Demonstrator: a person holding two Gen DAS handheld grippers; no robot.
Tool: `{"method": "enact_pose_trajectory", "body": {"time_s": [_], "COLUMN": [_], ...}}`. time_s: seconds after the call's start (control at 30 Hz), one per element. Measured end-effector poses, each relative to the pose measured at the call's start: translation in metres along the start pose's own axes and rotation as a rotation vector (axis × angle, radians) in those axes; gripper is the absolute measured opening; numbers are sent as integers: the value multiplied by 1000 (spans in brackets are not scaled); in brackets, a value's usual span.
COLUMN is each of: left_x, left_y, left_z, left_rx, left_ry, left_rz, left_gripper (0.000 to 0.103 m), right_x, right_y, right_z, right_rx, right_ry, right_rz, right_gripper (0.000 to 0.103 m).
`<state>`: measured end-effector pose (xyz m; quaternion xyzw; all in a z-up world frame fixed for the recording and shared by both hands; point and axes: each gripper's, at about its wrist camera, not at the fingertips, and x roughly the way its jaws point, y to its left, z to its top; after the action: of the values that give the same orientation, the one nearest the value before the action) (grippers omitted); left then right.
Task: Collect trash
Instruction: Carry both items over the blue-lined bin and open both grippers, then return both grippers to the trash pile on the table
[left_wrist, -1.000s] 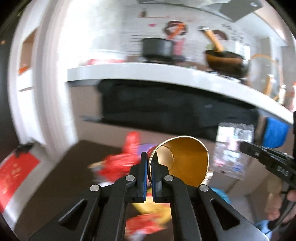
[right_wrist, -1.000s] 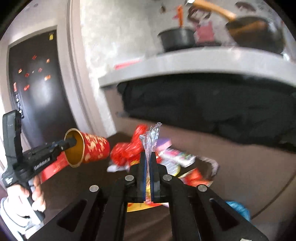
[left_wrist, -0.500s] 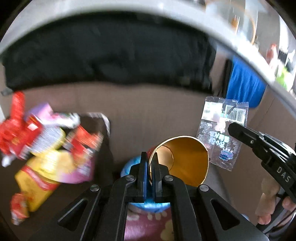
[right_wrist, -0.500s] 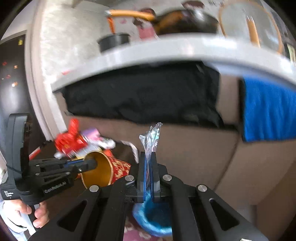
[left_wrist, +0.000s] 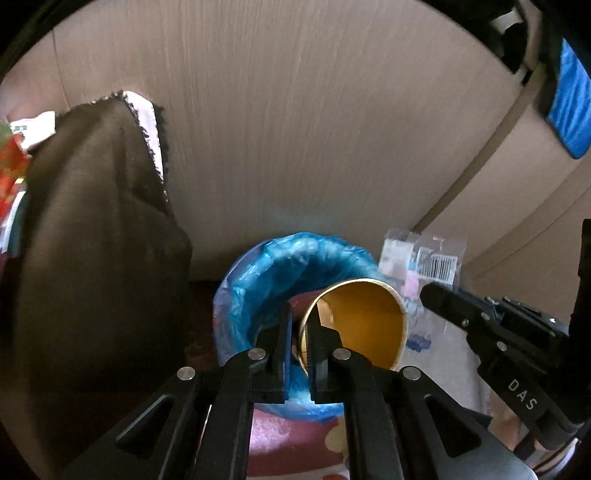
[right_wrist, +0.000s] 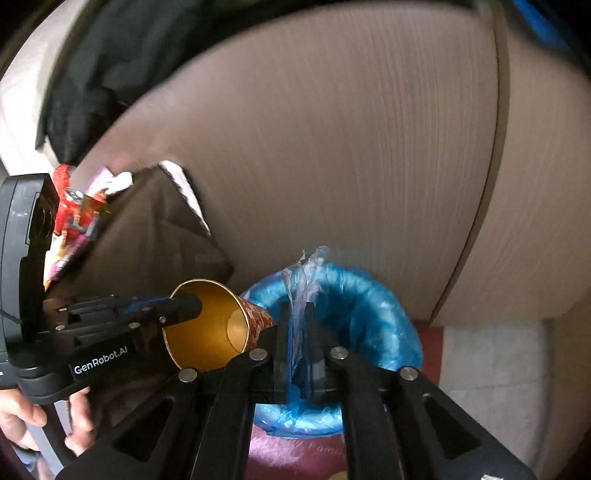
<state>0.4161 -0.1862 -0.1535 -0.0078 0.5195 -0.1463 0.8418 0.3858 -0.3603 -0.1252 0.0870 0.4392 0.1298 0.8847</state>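
Left gripper (left_wrist: 299, 332): jaws opening, the rim of the red-and-gold paper cup (left_wrist: 362, 325) between them; whether the pads press the rim, I cannot tell.
Cup: tilted on its side over the mouth of the bin, gold inside facing the camera.
Right gripper (right_wrist: 298, 332): jaws opening, the clear plastic wrapper (right_wrist: 304, 284) standing upright between them.
Bin (right_wrist: 373, 306): blue-bag-lined trash bin on the floor, against a beige cabinet panel (right_wrist: 332, 166).
Table (left_wrist: 92, 240): dark cloth, more wrappers (right_wrist: 74, 218) on top.
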Motion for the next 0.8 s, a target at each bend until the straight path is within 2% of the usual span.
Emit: {"method": "enact_pose_trajectory", "body": {"time_s": [0.03, 0.1, 0.13, 0.2, 0.4, 0.53, 0.63, 0.73, 0.8], "left_x": [2, 8, 10, 7, -21, -64, -116, -166, -203], "left_y": [0, 2, 1, 1, -2, -11, -12, 3, 26], "left_z": [0, 4, 4, 2, 2, 2, 5, 5, 4], "left_rx": [-2, -15, -18, -20, -8, 23, 54, 54, 43], "left_ry": [3, 11, 13, 4, -26, -87, -188, -281, -336], "left_rz": [-1, -36, -45, -59, -103, -158, -182, -166, -128], "left_gripper": [15, 29, 32, 32, 32, 32, 32, 32, 32], "right_x": [7, 14, 17, 21, 23, 3, -22, -48, -63], "right_y": [-5, -11, -13, -19, -15, -5, 16, 47, 70], "right_z": [-1, -4, -4, -4, -3, 4, 13, 25, 33], "right_rx": [20, 50, 64, 89, 80, 68, 26, -32, -59], "right_ry": [13, 22, 21, 25, 25, -13, -64, -127, -164], "right_rz": [19, 24, 27, 45, 8, -6, -15, -10, 15], "right_gripper": [9, 14, 16, 18, 19, 19, 19, 19, 21]}}
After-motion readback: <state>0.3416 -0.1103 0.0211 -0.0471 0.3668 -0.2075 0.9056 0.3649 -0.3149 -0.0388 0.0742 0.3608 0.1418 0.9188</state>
